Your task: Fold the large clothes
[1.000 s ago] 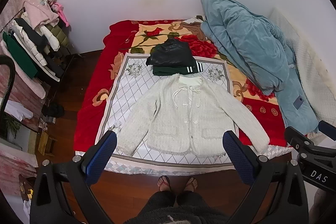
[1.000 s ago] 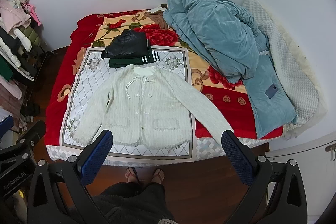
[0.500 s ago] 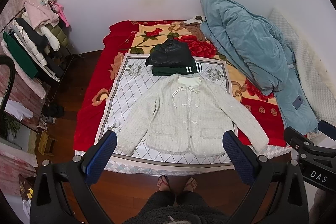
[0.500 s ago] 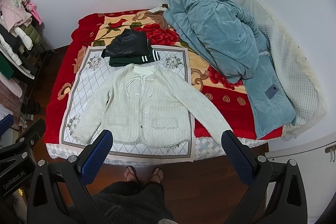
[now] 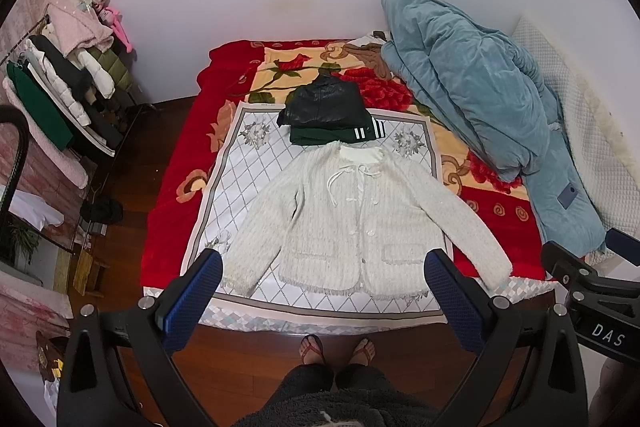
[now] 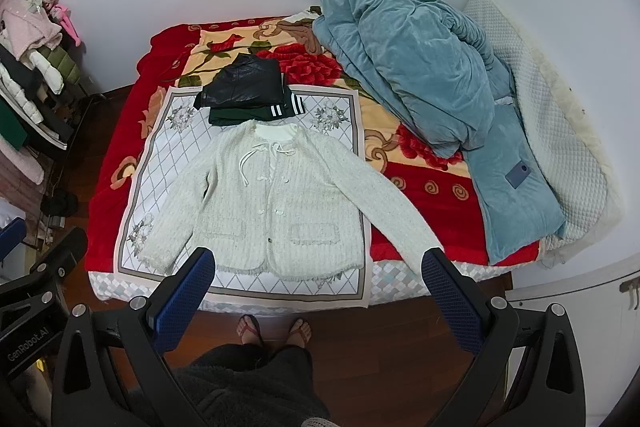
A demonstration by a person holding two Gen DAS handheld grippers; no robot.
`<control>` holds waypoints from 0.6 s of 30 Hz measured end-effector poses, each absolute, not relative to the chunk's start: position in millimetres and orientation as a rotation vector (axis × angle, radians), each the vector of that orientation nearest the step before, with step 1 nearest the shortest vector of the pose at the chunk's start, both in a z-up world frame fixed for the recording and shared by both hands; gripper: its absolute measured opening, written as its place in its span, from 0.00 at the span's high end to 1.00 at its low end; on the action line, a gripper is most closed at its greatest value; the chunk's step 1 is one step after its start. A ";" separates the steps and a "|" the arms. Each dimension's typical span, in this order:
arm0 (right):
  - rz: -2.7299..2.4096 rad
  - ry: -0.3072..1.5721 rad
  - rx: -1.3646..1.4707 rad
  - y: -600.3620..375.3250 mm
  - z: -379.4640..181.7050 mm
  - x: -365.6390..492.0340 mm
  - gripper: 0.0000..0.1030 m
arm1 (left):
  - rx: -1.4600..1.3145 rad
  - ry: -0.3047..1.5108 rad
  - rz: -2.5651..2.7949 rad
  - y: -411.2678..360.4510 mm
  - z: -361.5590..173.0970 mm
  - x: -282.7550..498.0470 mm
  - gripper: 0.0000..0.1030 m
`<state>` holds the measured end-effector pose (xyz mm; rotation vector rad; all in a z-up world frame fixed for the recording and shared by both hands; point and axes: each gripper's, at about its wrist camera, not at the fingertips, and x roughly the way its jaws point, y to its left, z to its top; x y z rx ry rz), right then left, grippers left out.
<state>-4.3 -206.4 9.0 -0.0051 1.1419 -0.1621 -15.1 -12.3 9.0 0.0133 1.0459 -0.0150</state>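
cardigan (image 5: 352,223): 1, flat | folded clothes (image 5: 328,115): 2 | both jaws spread

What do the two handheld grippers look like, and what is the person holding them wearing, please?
Both the left gripper and the right gripper have black angular frames with silver bolts and two fingers faced with textured blue pads. White lettering reads "DAS" on the right one and "GenRobot.AI" on the left. The person wears dark fleecy clothing and flip-flops.
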 end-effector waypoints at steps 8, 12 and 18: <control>-0.162 1.143 -0.005 -207.2 9.1 -2.2 0.00 | 0.014 1.047 -0.014 -13.8 10.1 -16.0 0.00; -0.163 1.142 -0.006 -207.0 9.0 -2.2 0.00 | 0.013 1.045 -0.013 -13.1 8.9 -15.0 0.00; -0.161 1.143 -0.006 -206.8 9.7 -2.9 0.00 | 0.015 1.045 -0.014 -13.8 8.7 -14.7 0.00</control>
